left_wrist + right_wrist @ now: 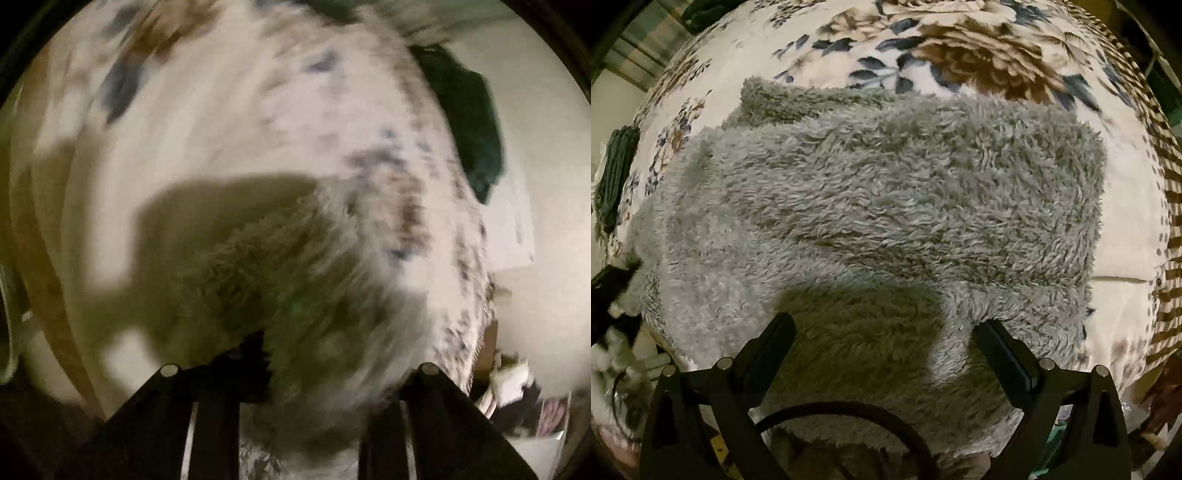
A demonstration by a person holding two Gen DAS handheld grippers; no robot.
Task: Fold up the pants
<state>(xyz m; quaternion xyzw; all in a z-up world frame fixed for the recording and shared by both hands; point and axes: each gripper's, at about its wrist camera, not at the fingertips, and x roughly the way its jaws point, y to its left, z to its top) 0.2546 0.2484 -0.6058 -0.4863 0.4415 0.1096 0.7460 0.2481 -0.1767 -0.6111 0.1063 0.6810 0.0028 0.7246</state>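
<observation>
Right wrist view: my right claw stands spread over grey fleece pants, folded, centre frame, on a floral blanket. Left view blurred; left claw state undeterminable.

Grey fleece pants lie on a cream blanket printed with brown and blue-grey flowers.
</observation>
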